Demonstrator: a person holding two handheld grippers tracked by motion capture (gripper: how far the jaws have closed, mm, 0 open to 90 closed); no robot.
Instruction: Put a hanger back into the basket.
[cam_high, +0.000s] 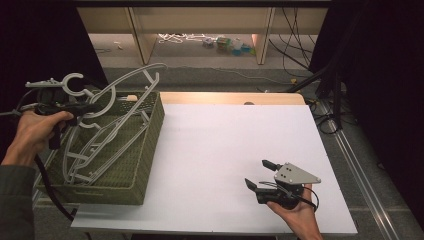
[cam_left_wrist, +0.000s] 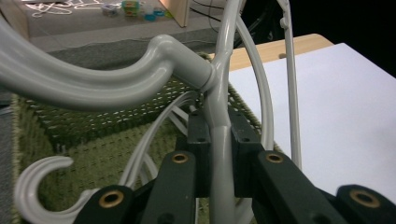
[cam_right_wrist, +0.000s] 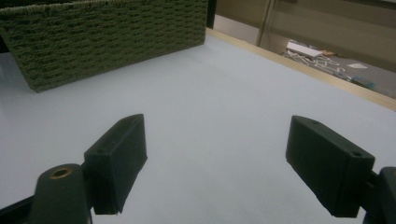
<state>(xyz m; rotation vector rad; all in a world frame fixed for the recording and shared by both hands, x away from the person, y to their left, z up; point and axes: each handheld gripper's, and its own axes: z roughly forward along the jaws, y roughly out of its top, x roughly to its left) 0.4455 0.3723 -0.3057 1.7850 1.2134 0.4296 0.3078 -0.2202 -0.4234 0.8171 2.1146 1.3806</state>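
A grey plastic hanger (cam_high: 131, 75) tilts above the green woven basket (cam_high: 150, 145) at the table's left. My left gripper (cam_high: 94, 106) is shut on it just below the hook. In the left gripper view the jaws (cam_left_wrist: 218, 126) clamp the hanger's thin neck, and its thick curved hook (cam_left_wrist: 116, 79) sweeps off to the left over the basket (cam_left_wrist: 93, 135). More grey hangers (cam_high: 95, 150) lean inside the basket. My right gripper (cam_high: 257, 173) rests near the table's front right, open and holding nothing. The right gripper view shows its jaws (cam_right_wrist: 215, 158) wide apart over the bare surface.
The white table top (cam_high: 225, 140) stretches right of the basket, with a wooden strip (cam_high: 230, 97) along its far edge. The basket's woven side (cam_right_wrist: 107, 32) stands well beyond the right gripper. Cables and small items lie on the floor behind the table.
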